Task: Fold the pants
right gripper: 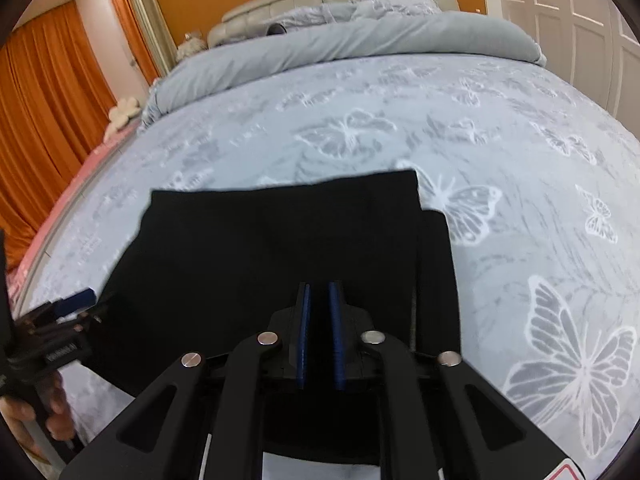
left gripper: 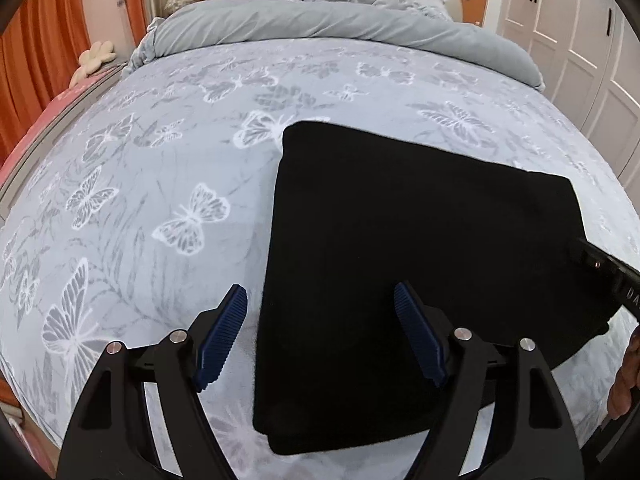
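Black pants lie folded in a flat rectangle on the bed. Left gripper hangs above their near edge, fingers apart and empty; right gripper has its fingers together, holding nothing. I would only press the layers flat, gently, without dragging the stepped right edge.

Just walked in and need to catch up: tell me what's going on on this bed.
A person holding a claw in each hand is folding black pants on a bed with a butterfly-print cover. The pants already lie flat in a neat folded rectangle. The left claw is open above the near left edge of the pants, gripping nothing. The right claw sits over the near side of the pants with its pads close together and nothing visible between them. Neither claw holds the fabric right now.
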A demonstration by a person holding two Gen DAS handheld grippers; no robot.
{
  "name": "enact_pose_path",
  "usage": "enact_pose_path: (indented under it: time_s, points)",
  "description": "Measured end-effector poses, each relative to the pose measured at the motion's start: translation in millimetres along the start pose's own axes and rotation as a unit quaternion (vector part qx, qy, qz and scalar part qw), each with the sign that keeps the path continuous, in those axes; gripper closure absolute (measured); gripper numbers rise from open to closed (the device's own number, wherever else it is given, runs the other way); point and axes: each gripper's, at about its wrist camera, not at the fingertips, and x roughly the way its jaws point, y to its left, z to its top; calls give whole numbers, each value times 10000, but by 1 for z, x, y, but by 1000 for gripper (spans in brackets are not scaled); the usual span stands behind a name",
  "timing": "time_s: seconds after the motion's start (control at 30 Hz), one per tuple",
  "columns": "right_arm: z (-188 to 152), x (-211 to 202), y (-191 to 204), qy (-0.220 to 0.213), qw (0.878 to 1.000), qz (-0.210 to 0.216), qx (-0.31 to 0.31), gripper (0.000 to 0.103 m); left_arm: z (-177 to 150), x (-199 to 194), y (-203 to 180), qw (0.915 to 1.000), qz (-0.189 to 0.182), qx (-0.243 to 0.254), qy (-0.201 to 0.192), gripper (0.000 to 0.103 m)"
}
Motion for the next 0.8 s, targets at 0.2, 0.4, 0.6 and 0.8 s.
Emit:
enact_pose_path:
  time_s: [0.2, 0.4, 0.6, 0.8]
  points:
    - [3, -12, -21, -13, 9991, 186, 381, 98, 3, -14, 3, 9996, -187, -58, -186, 31]
    - [48, -17, -16, -255, 9995, 12, 169, 91, 53, -8, 8, 9978, -594, -226, -161, 22]
    - [75, 58, -14, 517, 9985, -168, -72, 103, 83, 49, 2, 9976, -543, -325, 268, 22]
    - [80, 35, -38, 652, 9967, -188, 443, 44, 72, 43, 28, 9896, -1093, -763, 536, 19]
